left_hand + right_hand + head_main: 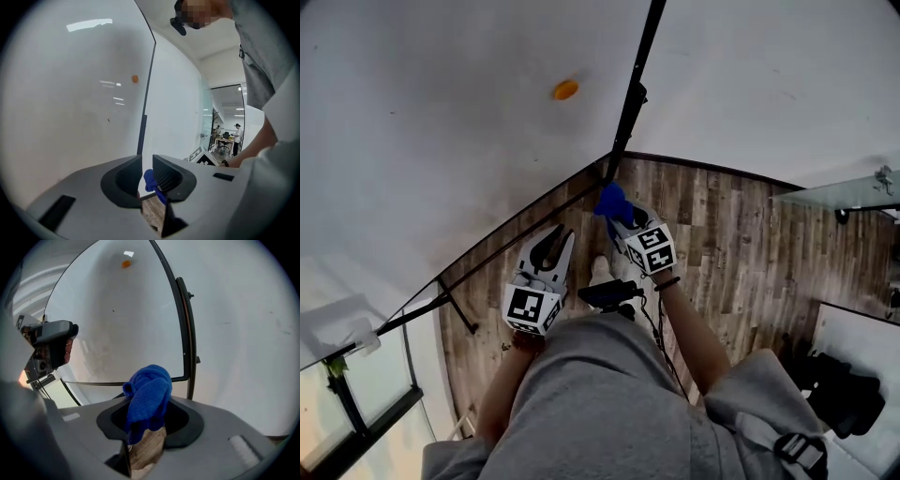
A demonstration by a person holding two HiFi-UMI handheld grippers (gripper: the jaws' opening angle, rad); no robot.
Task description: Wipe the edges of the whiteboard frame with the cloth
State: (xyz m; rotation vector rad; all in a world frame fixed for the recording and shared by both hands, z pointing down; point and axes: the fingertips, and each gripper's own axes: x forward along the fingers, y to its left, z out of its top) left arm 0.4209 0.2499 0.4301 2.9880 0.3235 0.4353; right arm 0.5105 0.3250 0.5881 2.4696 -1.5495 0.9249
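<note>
The whiteboard (441, 141) fills the left of the head view. Its black frame edge (628, 103) runs down to the lower right corner, where the bottom edge (525, 239) turns left. My right gripper (619, 214) is shut on a bunched blue cloth (611, 199), which is at that corner. In the right gripper view the cloth (147, 397) stands up between the jaws of my right gripper (150, 408), with the frame edge (185, 324) just beyond. My left gripper (557, 236) hovers below the bottom edge, holding nothing. In its own view my left gripper (146, 164) shows a narrow gap.
An orange magnet (565, 90) sticks on the board. The board's black stand leg (457, 307) reaches onto the wood floor (741, 244). A black bag (842, 394) lies at the right, and a glass panel (356, 384) stands at the lower left. People stand far off (236, 133).
</note>
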